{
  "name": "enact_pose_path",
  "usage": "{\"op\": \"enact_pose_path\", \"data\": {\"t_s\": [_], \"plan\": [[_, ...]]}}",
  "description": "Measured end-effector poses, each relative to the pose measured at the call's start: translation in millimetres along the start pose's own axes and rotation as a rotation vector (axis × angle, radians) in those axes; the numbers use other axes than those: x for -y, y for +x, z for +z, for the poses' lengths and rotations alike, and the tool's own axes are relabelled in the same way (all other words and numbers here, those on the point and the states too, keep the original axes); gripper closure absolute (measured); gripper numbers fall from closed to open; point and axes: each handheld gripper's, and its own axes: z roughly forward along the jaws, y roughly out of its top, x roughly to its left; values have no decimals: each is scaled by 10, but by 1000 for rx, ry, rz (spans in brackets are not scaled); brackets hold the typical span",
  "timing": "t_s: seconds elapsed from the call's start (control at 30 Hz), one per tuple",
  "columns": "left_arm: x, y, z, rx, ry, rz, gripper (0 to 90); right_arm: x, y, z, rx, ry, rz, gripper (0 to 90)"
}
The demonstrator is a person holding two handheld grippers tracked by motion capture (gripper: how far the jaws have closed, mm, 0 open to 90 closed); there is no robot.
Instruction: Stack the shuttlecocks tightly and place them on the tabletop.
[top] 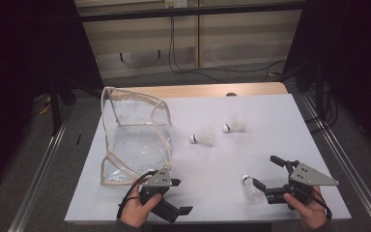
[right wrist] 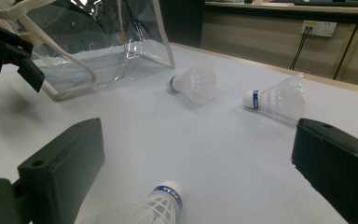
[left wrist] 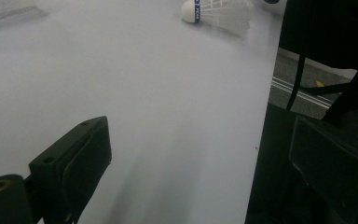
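Note:
Three white shuttlecocks lie on the pale table (top: 275, 111). Two rest mid-table, one (top: 204, 138) nearer the bag and one (top: 235, 125) farther right; the right gripper view shows them as the left one (right wrist: 193, 83) and the right one (right wrist: 277, 99). The third shuttlecock (top: 250, 186) (right wrist: 161, 201) lies between the jaws of my open right gripper (top: 265, 172) (right wrist: 198, 156), close to its left jaw, cork pointing away. My left gripper (top: 182, 196) (left wrist: 200, 158) is open and holds nothing at the table's front edge. Far off, it sees a shuttlecock (left wrist: 219, 11).
A clear plastic bag with beige trim (top: 135, 140) (right wrist: 98, 42) stands open on the table's left side, just beyond the left gripper. Metal rails (top: 340, 154) run along both sides of the table. Cables (top: 212, 72) lie on the floor behind.

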Motion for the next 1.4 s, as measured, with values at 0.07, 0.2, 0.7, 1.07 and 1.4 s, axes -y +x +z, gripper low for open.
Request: {"op": "enact_pose_path", "data": {"t_s": [0.07, 0.2, 0.7, 1.07, 1.4], "plan": [[-1, 1, -8, -1, 3, 2, 55, 5, 0, 5, -2, 1, -9, 18], [6, 8, -10, 8, -3, 4, 56, 13, 11, -8, -5, 11, -10, 18], [35, -6, -62, 8, -5, 14, 61, 13, 0, -15, 7, 6, -10, 19], [24, -12, -74, 3, -8, 28, 61, 12, -3, -4, 7, 10, -13, 20], [27, -25, -85, -4, -12, 31, 28, 6, -8, 0, 8, 6, -15, 21]]}}
